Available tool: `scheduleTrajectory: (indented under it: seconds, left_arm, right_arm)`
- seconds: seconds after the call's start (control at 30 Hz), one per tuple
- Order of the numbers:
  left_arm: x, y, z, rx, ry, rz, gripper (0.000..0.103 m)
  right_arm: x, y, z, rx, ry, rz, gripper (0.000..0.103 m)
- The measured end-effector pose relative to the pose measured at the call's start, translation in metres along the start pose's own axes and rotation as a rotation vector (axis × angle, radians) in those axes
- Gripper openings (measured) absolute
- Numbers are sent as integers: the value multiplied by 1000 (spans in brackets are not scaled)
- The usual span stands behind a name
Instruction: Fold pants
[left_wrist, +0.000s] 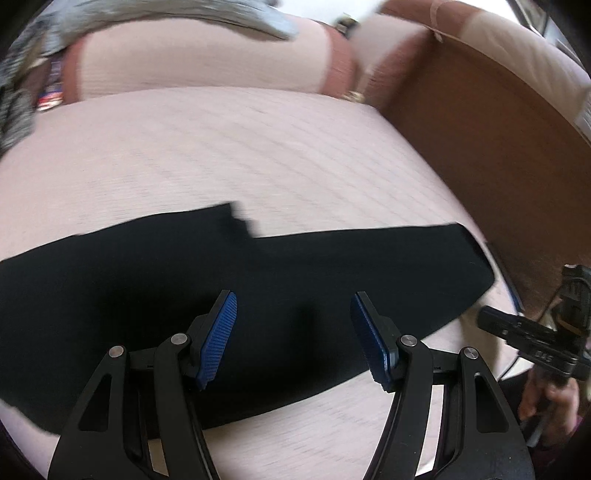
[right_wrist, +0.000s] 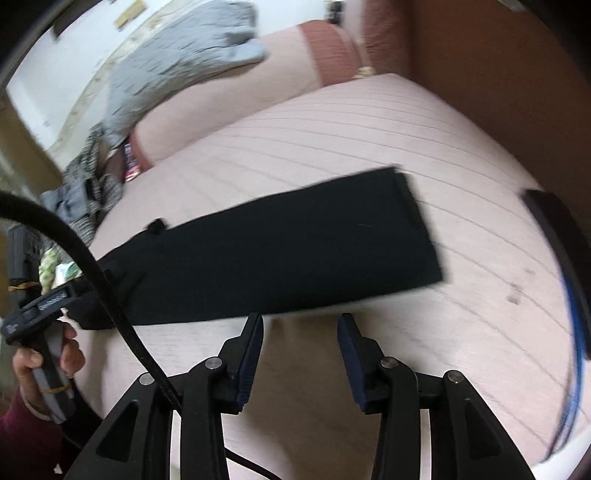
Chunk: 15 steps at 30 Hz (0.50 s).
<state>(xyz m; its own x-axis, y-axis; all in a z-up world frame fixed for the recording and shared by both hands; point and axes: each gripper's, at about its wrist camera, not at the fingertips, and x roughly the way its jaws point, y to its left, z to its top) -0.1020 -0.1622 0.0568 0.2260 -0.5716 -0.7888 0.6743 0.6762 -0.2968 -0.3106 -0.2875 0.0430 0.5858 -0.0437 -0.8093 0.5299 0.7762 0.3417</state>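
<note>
Seen through the left wrist camera, left to right: one grey crumpled garment (left_wrist: 155, 18) along the upper left edge; one pair of black pants (left_wrist: 258, 295), folded into a long flat strip, lying across the middle of one pale pink bed (left_wrist: 240, 147); one left tool (left_wrist: 293, 332) at lower centre above the pants, its two blue pads (left_wrist: 218, 339) spread wide with nothing pinched; one brown board (left_wrist: 480, 147) at upper right; one right tool (left_wrist: 532, 339) at the right edge, gripped by one hand (left_wrist: 550, 402).

Seen through the right wrist camera, left to right: one hand (right_wrist: 44, 365) at lower left holding the left tool's handle; one black cable (right_wrist: 92, 266) arcing across the left side; grey clothes heaped at upper left; the same single pair of pants stretched from left to centre right on the bed; the right tool at lower centre, two pads parted, empty, just below the pants' near edge over bare bedding.
</note>
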Motion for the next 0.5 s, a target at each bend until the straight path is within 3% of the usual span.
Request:
scheduleTrajectory:
  seconds: [0.27,0.5]
  left_arm:
    - [57,-72,46,100,120,-136,64]
    - [101,-117,78,166,183,-178,64]
  right_arm:
    - [2,-34,8,114,-68,64,43]
    - [5,-40,4,107,-105,113,45]
